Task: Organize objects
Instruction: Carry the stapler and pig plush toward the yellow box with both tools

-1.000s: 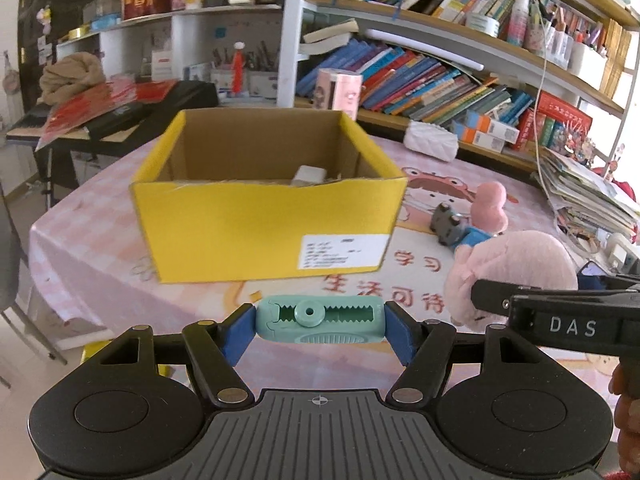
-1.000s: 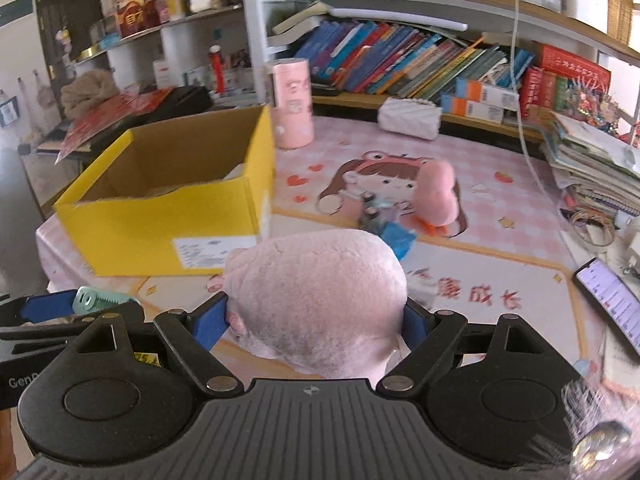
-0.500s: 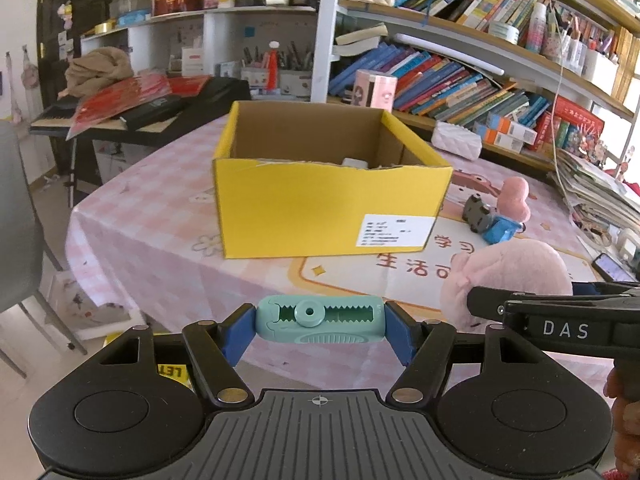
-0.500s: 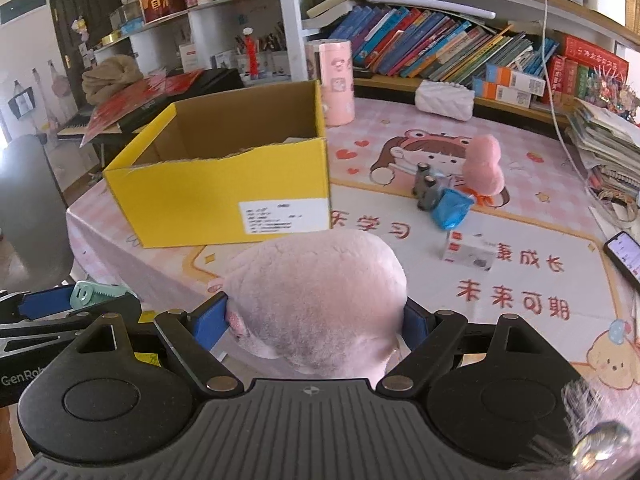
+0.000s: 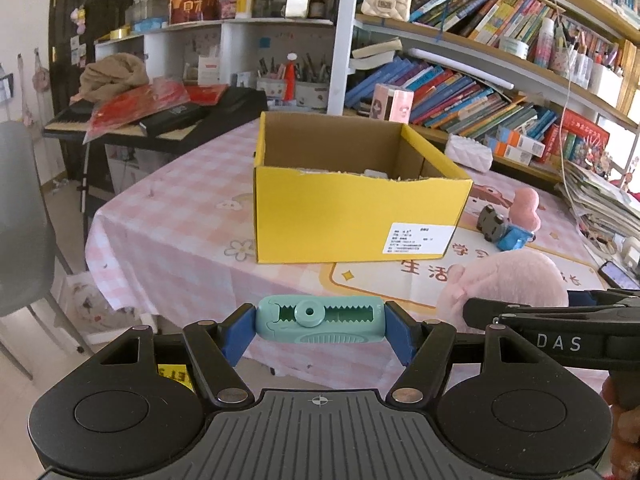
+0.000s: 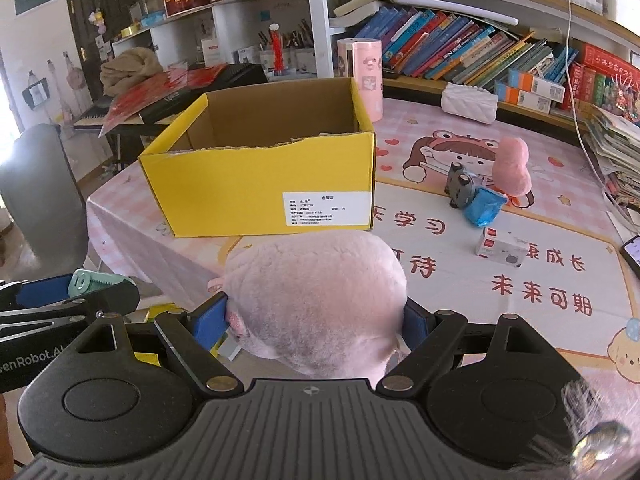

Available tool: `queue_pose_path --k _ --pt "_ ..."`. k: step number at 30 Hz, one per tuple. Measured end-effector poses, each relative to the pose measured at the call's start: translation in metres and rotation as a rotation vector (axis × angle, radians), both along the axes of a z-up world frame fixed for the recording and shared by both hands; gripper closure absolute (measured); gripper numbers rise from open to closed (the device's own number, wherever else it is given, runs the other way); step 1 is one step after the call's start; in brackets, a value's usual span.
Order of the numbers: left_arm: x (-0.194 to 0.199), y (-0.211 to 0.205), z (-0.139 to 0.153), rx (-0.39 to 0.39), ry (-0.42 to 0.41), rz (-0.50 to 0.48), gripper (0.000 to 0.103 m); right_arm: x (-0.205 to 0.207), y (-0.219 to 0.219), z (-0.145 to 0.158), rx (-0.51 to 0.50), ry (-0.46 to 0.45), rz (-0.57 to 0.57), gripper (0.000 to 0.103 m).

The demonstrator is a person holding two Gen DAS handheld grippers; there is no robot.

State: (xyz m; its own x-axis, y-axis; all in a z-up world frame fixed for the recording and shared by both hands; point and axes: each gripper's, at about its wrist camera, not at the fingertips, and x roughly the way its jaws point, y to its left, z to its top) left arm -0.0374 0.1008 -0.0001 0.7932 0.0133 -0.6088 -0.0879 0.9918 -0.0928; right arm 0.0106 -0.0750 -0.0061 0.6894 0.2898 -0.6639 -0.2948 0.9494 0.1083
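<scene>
The left hand-held gripper (image 5: 320, 322) clamps a mint-green toothed plastic clip (image 5: 318, 319), the right hand-held gripper (image 6: 316, 320) clamps a round pink plush toy (image 6: 316, 300), both before the open yellow cardboard box (image 5: 356, 216) on the bench (image 5: 168, 216).

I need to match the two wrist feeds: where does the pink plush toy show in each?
Left wrist: pink plush toy at lower right, beside the right gripper.
Right wrist: it fills the lower centre, clamped between that gripper's pads.
Shared landmark: the yellow box on the table.
</scene>
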Motion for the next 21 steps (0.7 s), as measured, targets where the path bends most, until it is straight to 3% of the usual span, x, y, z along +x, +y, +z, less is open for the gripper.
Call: queue_pose_path --k 12,21 --pt "0.004 0.005 0.019 0.032 -0.081 -0.025 0.034 0.002 0.006 0.015 0.007 -0.065 -0.025 0.019" --pt "0.027 0.001 0.035 0.062 -0.144 -0.051 0.034 0.028 0.005 0.041 0.018 -0.147 -0.036 0.019"
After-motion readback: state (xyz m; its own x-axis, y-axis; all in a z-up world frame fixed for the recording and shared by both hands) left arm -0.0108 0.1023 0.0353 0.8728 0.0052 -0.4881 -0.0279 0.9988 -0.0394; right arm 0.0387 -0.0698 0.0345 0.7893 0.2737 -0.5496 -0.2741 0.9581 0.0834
